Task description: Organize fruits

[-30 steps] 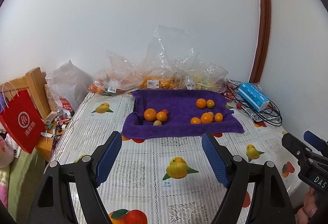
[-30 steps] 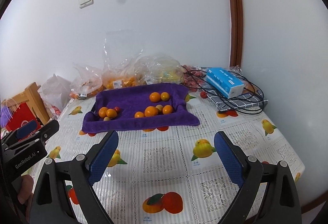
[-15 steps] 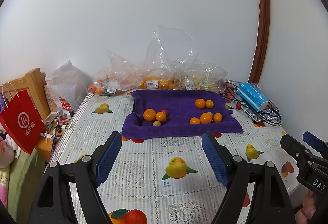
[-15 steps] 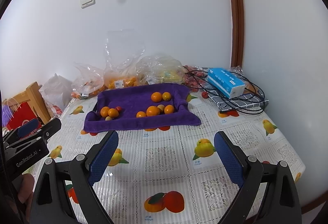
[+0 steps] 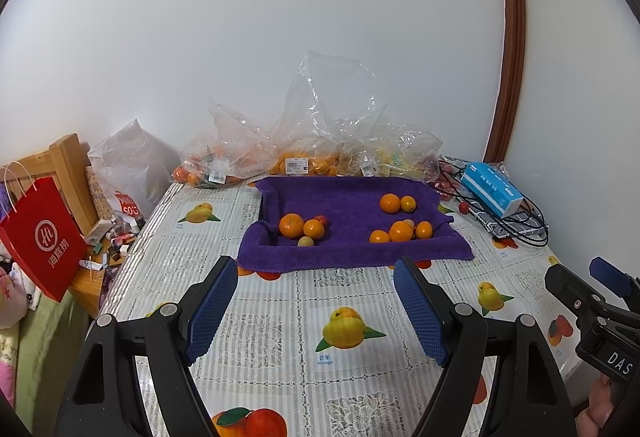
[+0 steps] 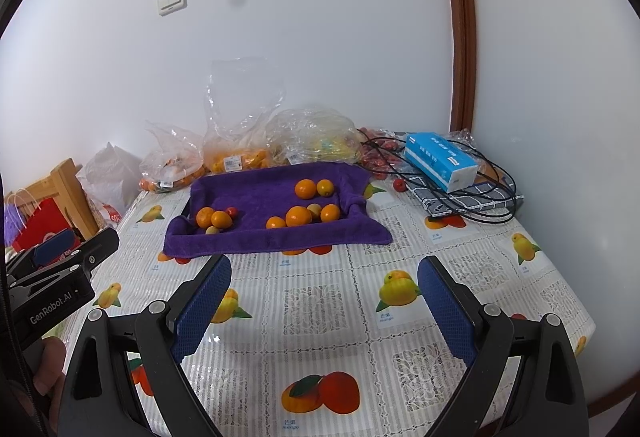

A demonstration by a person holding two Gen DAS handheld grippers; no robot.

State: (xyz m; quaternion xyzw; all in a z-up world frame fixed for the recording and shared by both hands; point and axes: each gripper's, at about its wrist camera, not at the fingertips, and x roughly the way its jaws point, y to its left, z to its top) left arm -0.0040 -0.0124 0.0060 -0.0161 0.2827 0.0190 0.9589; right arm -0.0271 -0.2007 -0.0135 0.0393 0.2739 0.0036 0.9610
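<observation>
A purple towel (image 5: 344, 197) (image 6: 264, 193) lines a shallow tray in the middle of the table. On it lie two groups of small oranges, a left group (image 5: 292, 225) (image 6: 206, 217) with a tiny red fruit and a pale one, and a right group (image 5: 400, 231) (image 6: 299, 216). Two more fruits (image 5: 390, 203) (image 6: 306, 188) sit further back. My left gripper (image 5: 316, 301) hovers open over the tablecloth in front of the towel, nothing between its blue pads. My right gripper (image 6: 324, 301) is also open and empty, beside it.
Clear plastic bags of fruit (image 5: 296, 161) (image 6: 236, 157) crowd the wall behind the tray. A blue tissue box (image 5: 490, 189) (image 6: 440, 161) lies on cables and a checked cloth at the right. A red paper bag (image 5: 42, 233) and wooden furniture stand off the left edge.
</observation>
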